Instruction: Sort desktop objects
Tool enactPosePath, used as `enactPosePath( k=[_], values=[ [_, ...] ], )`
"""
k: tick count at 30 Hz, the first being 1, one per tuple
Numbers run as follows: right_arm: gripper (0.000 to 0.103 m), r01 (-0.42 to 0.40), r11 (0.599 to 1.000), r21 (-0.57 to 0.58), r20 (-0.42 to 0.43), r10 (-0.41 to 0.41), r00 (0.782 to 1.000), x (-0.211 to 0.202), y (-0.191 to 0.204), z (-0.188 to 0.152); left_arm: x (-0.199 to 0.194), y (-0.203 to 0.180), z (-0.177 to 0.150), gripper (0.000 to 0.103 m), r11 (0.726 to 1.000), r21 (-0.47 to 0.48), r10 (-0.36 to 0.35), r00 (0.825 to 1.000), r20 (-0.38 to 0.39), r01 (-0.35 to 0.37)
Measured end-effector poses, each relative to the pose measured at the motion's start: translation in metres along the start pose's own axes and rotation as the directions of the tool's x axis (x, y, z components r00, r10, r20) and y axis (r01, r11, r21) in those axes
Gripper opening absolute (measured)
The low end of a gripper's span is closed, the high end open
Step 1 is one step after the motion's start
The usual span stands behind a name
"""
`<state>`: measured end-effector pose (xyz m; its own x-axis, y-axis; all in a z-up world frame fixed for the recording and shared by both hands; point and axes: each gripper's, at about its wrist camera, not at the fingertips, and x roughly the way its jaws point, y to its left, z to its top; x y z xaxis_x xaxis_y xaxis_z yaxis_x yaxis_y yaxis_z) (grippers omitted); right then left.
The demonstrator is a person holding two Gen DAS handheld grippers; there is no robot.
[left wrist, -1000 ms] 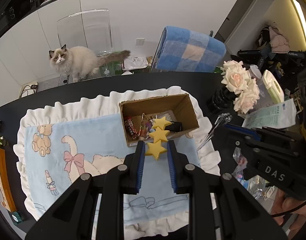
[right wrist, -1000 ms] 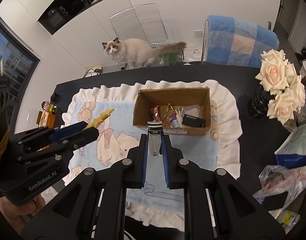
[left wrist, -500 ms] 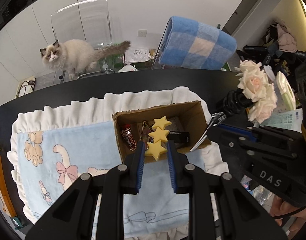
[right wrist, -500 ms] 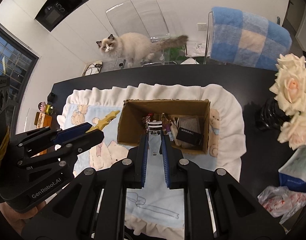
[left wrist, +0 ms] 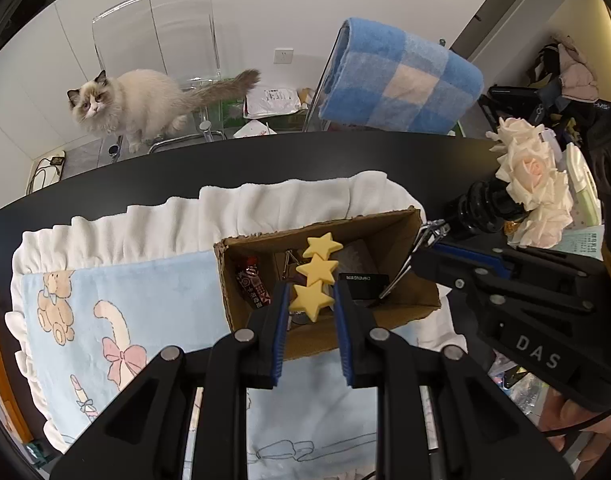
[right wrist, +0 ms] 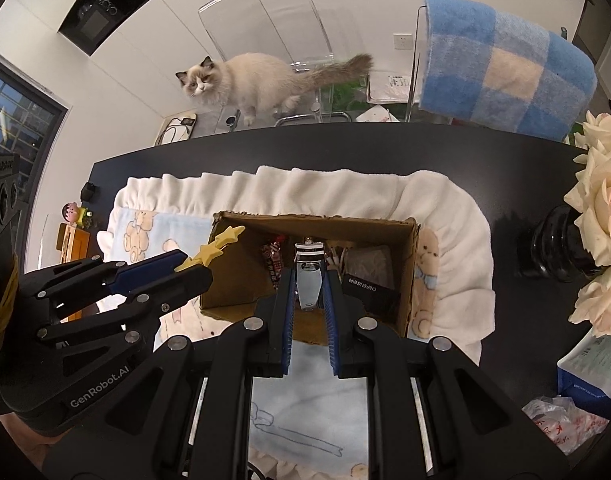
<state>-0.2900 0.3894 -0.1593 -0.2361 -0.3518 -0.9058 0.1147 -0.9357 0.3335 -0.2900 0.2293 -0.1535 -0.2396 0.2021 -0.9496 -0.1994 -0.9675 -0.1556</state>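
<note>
Two grippers, both pitched steeply downward over one cardboard box (right wrist: 310, 264).

Left gripper (left wrist: 310, 307): fingers (left wrist: 274, 332) narrow, clamped on the lowest star of a yellow three-star clip (left wrist: 314, 280); the other two stars project forward above the box interior. Seen from the right wrist view, this gripper enters from the left side with the clip's tip over the box's left wall.

Right gripper (right wrist: 308, 294): fingers (right wrist: 332, 320) narrow, clamped on a silver nail clipper (right wrist: 308, 276) whose head points forward above the box opening. Part of a hand (left wrist: 573, 428) shows beneath this gripper in the left wrist view.

Box contents: red-wrapped candy (left wrist: 252, 287), black card with white lettering (right wrist: 370, 292), small mixed items not clearly distinguishable.

Beneath the box: pale blue blanket (left wrist: 145, 312) with bear print and white ruffled edge, spread on a black worktop (right wrist: 345, 148).

Right side of worktop: dark vase (right wrist: 561, 248) with cream roses (right wrist: 601, 208); papers and a plastic bag near it.

Beyond the worktop: clear chair (right wrist: 265, 20), blue checked towel (right wrist: 505, 68) draped over a second chair, long-haired cat (right wrist: 257, 80) on the floor, facing the cameras.
</note>
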Motion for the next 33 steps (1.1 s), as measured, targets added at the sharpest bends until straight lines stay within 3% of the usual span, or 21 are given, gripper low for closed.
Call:
enactPosePath(
  k=[15, 18, 19, 21, 22, 24, 26, 33],
  values=[
    [0.015, 0.004, 1.0, 0.017, -0.009, -0.004, 1.0, 0.006, -0.003, 0.001, -0.001, 0.0, 0.004, 0.022, 1.0, 0.007, -0.005, 1.0, 0.007, 0.005],
    [0.019, -0.002, 1.0, 0.028, 0.007, 0.002, 1.0, 0.002, -0.004, 0.002, -0.004, 0.0, 0.004, 0.024, 1.0, 0.006, -0.009, 1.0, 0.017, 0.009],
    [0.025, -0.006, 0.999, 0.032, 0.012, 0.006, 1.0, 0.0, -0.005, 0.003, -0.004, 0.0, 0.005, 0.025, 1.0, 0.004, -0.007, 1.0, 0.016, 0.007],
    [0.041, 0.009, 1.0, 0.028, 0.018, -0.01, 1.0, -0.003, -0.004, 0.003, -0.004, 0.001, 0.005, 0.052, 1.0, 0.0, 0.017, 1.0, 0.014, -0.017],
    [0.046, 0.015, 1.0, 0.024, 0.022, -0.016, 1.0, -0.004, -0.004, 0.004, -0.004, 0.002, 0.005, 0.058, 1.0, -0.002, 0.03, 0.999, 0.015, -0.03],
    [0.048, 0.022, 1.0, 0.023, 0.029, -0.022, 0.999, -0.007, -0.004, 0.005, -0.004, 0.004, 0.005, 0.079, 0.999, -0.007, 0.039, 0.999, 0.01, -0.039],
    [0.049, 0.037, 0.999, 0.027, 0.036, -0.038, 0.999, -0.011, -0.006, 0.005, -0.003, 0.006, 0.004, 0.092, 0.999, -0.005, 0.048, 0.999, 0.003, -0.048],
    [0.054, 0.04, 0.999, 0.036, 0.046, -0.042, 0.998, -0.02, -0.012, 0.003, -0.012, 0.007, -0.003, 0.103, 0.992, -0.001, 0.126, 0.992, 0.023, -0.126]
  ],
)
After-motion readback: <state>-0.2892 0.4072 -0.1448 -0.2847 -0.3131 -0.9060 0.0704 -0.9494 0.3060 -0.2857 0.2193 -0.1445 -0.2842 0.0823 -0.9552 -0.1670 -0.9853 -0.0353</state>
